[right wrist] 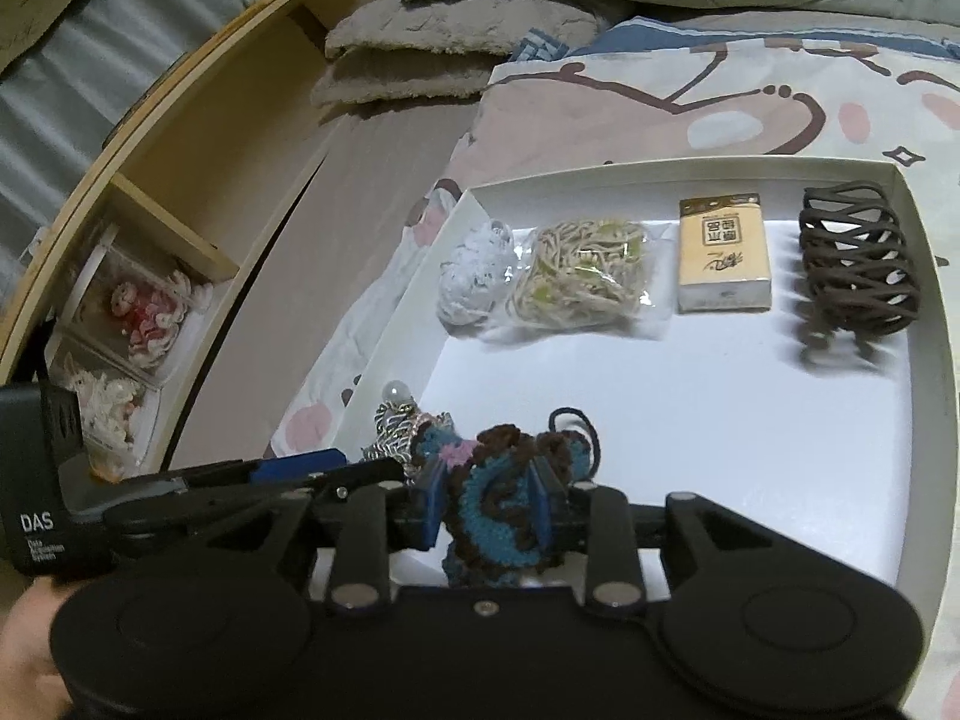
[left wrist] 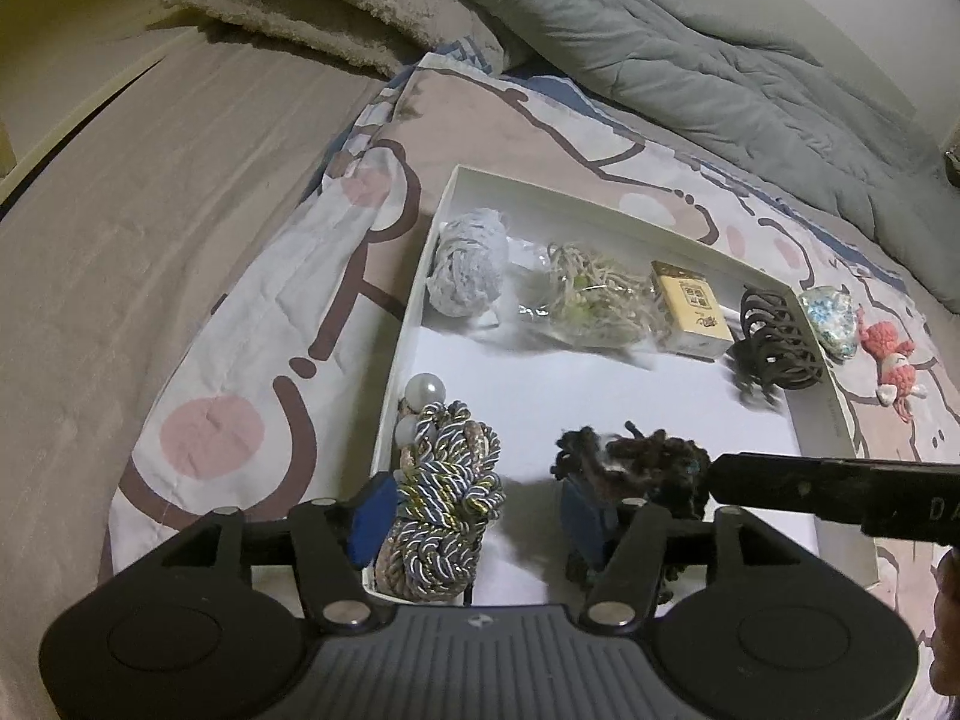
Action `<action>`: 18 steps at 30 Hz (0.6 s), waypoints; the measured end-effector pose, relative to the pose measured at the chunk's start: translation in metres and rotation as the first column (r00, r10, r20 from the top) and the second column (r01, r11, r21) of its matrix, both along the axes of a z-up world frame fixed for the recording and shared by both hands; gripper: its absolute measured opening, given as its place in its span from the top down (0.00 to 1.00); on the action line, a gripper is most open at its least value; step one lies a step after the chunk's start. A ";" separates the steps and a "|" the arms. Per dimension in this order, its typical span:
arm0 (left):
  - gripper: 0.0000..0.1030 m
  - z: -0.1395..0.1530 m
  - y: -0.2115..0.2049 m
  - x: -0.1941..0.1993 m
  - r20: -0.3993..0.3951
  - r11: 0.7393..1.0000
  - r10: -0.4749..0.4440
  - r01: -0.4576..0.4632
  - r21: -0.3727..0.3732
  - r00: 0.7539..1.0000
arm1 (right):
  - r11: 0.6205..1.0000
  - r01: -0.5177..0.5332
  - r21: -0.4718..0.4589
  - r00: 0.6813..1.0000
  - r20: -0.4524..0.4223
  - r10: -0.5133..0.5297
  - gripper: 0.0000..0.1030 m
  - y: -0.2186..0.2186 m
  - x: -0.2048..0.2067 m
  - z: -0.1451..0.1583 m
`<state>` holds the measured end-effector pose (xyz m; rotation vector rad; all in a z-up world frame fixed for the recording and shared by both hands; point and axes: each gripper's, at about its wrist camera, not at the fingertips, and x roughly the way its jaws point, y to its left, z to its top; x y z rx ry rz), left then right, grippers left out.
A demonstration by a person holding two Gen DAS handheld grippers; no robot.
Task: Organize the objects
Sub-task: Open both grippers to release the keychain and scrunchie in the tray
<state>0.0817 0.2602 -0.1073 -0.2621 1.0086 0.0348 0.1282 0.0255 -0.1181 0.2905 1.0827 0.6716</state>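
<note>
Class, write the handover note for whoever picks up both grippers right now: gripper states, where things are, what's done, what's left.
Left gripper: open, astride the braided cord bundle in the white box.
Right gripper: jaws parted around the crochet scrunchie, which seems set down in the box.
Done: white yarn, bagged string, small carton and claw clip line the far wall.
Left: glittery piece and pink crochet toy lie outside on the bedspread.

R gripper [right wrist: 487, 510] straddled blue/brown crochet scrunchie [right wrist: 498, 510] in white tray [right wrist: 924, 360]; pad contact unclear. Tissue pack [right wrist: 723, 258], brown hair claw [right wrist: 858, 258] at far side.
</note>
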 end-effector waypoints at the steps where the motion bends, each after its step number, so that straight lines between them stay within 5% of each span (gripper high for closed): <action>1: 0.37 0.001 -0.001 0.000 0.001 1.000 -0.001 0.001 0.003 1.000 | 1.000 0.002 -0.001 1.000 0.003 -0.002 0.69 -0.001 0.000 0.001; 13: 0.24 0.012 -0.006 -0.010 0.015 1.000 0.008 -0.008 0.013 1.000 | 1.000 -0.015 -0.020 0.999 0.047 0.016 0.57 -0.012 -0.005 0.014; 18: 0.17 0.019 -0.007 -0.015 0.025 0.999 0.012 -0.013 0.040 1.000 | 0.999 -0.016 -0.041 0.996 0.090 0.020 0.45 -0.019 -0.008 0.022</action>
